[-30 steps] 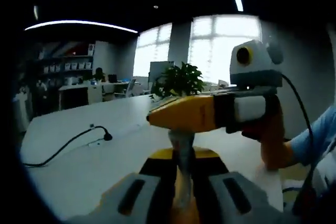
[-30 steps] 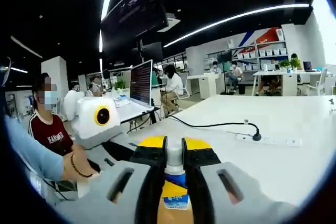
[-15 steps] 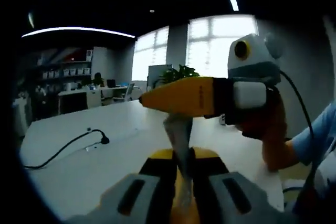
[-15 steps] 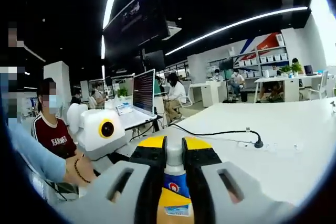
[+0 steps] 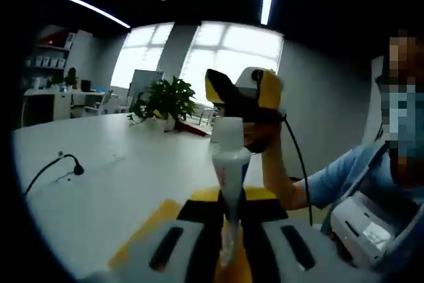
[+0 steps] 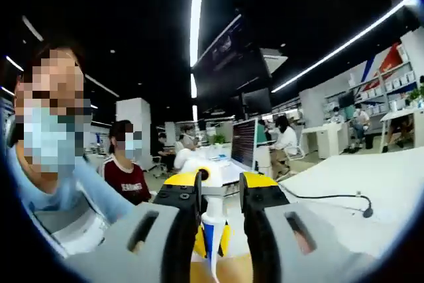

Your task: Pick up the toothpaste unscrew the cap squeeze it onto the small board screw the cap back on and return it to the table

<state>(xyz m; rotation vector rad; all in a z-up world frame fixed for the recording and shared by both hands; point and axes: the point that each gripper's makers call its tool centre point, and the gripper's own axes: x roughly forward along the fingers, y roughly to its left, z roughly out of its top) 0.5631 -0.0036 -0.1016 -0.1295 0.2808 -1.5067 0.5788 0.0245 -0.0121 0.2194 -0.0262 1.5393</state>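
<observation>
My left gripper (image 5: 228, 230) is shut on the lower end of the toothpaste tube (image 5: 228, 170), which stands upright with its white cap (image 5: 228, 134) on top. Just behind and above the cap, a hand holds my right gripper (image 5: 244, 94) with its jaws spread. In the right gripper view, my right gripper (image 6: 220, 197) is open, and the tube's white cap (image 6: 216, 211) shows in the gap between the jaws, with the blue and yellow tube (image 6: 209, 238) below it. A small yellow board (image 5: 142, 233) lies on the white table (image 5: 106, 183) to the left of my left gripper.
A potted plant (image 5: 162, 101) stands at the table's far side, and a black cable with a plug (image 5: 50, 167) lies at the left. A person in a light blue shirt (image 5: 351, 177) is close on the right. Seated people, a monitor (image 6: 244, 144) and another cable (image 6: 331, 198) are behind.
My right gripper's jaws have spread and come off the cap, which was clamped between them. Both views have swung round, and the yellow board has come into the left gripper view.
</observation>
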